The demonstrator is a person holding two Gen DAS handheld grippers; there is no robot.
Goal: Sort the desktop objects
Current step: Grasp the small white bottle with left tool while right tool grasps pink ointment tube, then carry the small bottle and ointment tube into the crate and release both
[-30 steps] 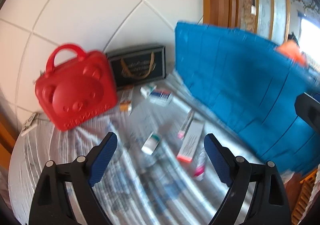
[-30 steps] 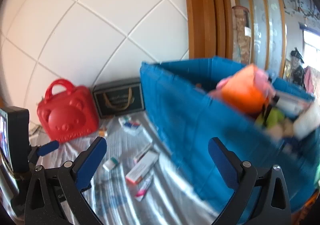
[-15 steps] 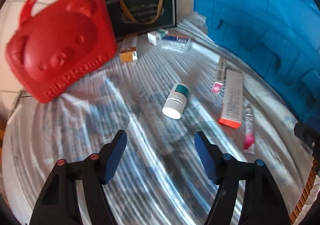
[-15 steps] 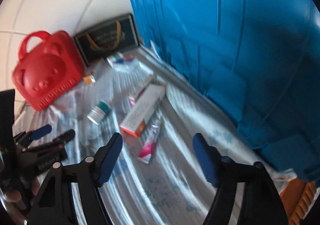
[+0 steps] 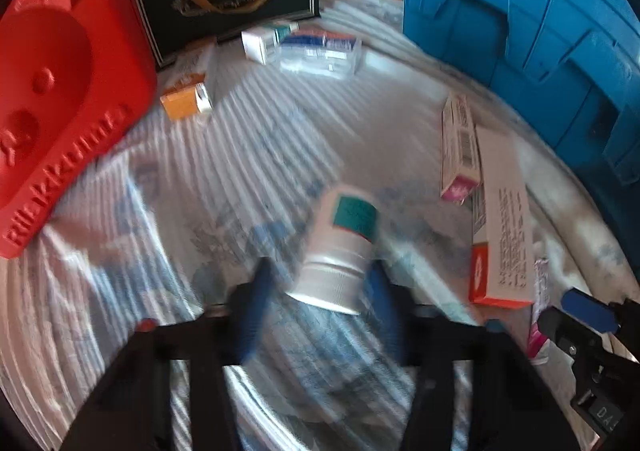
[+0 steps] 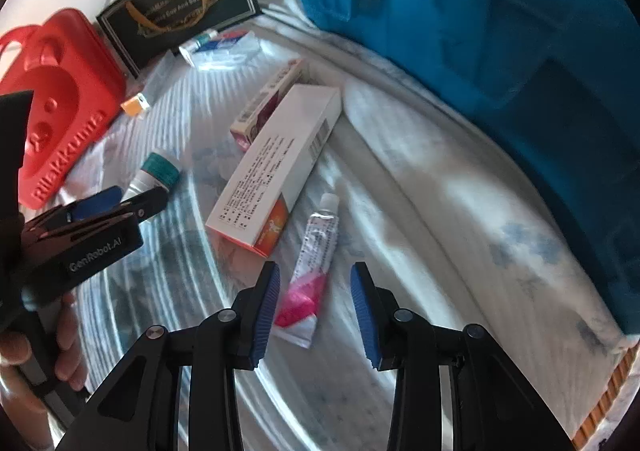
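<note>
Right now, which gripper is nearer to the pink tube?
Right. The right gripper straddles the pink tube; the left gripper is at the white bottle.

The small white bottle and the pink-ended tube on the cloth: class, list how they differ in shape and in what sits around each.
The white bottle is round with a teal label; the tube is flat, pink at its crimped end. The bottle lies between the left gripper's blurred, closing jaws; the tube lies between the right gripper's closing jaws, its pads still apart from it. Both lie on their sides on the striped cloth.

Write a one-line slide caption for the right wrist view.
Right gripper, jaws just closing, straddles a pink-ended tube on the striped cloth, beside a white-and-orange box.
</note>
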